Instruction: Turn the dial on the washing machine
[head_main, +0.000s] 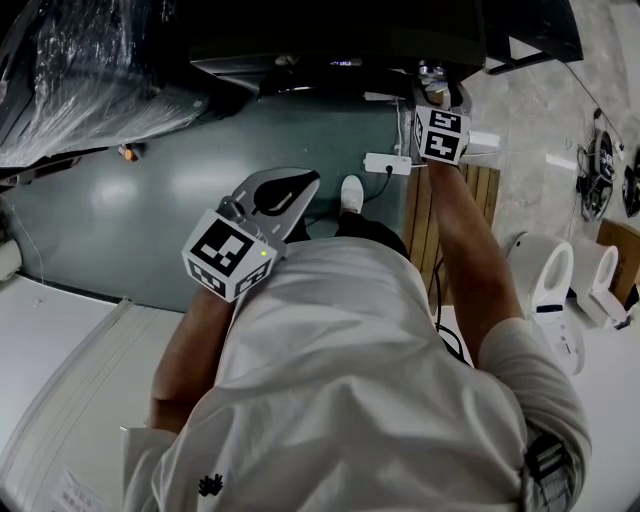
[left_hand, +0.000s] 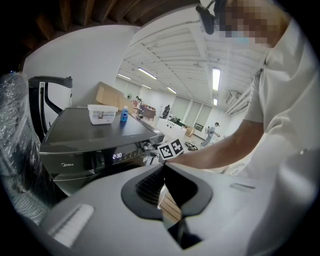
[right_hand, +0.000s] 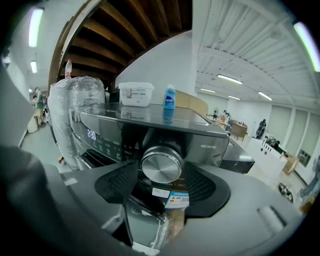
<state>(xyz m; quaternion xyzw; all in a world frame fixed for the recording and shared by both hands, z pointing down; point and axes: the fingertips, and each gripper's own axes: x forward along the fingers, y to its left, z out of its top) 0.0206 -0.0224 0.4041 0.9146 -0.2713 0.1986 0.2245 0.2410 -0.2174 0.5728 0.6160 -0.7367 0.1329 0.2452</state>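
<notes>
Close before the person's shirt (head_main: 350, 380), the left gripper (head_main: 296, 192) has its jaws closed on nothing. Farther off, the right gripper (right_hand: 162, 176) has its jaws spread either side of the dial (right_hand: 161, 161); contact is unclear. The dial sits on the washer (right_hand: 210, 145) front, right of the display (right_hand: 91, 134), with its axis level and its face toward that gripper.

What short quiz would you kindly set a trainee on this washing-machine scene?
1. True or false: the blue bottle stands on top of the washing machine.
2. What sits between the jaws of the right gripper? A the dial; B a towel; C nothing.
3. Which gripper has its jaws together with nothing in them?
Key: 1 true; 2 A; 3 the left gripper.
</notes>
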